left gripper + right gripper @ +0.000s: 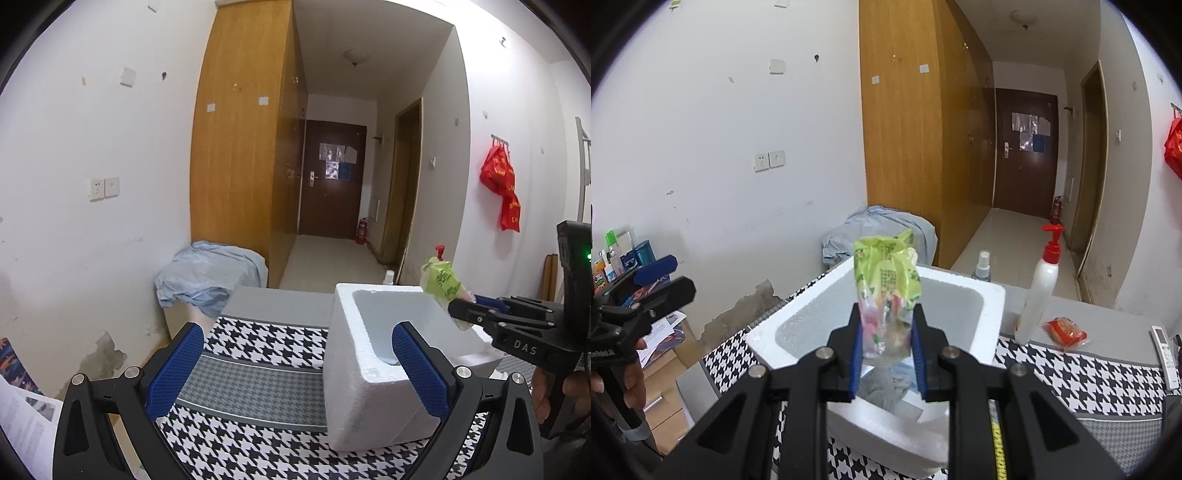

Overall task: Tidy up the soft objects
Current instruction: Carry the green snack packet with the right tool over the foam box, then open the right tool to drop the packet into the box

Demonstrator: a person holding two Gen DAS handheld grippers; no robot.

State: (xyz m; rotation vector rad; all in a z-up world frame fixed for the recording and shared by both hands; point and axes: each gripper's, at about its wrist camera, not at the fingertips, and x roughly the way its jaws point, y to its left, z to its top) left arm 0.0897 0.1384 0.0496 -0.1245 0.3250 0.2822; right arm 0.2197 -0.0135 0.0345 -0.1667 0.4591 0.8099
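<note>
Your left gripper (297, 363) sits wide open and empty, low over the houndstooth cloth (255, 332), just left of the white foam box (354, 387). Moving right: your right gripper (886, 350) is clamped narrow on the lower end of the green snack packet (886, 288), held upright above the box opening. Looks like the drop-in step: packet is carried, not yet placed. Next move calls for lowering into the cavity and then opening the jaws; crinkly film may cling to the pads (855, 354). Farther right on the table: white pump bottle (1039, 291), then a red packet (1065, 332), probably next to collect. Box contents are mostly hidden behind packet and jaws, just grey-blue shapes. Packet print is unreadable. Remote (1165, 354) at the right edge is cut off.
</note>
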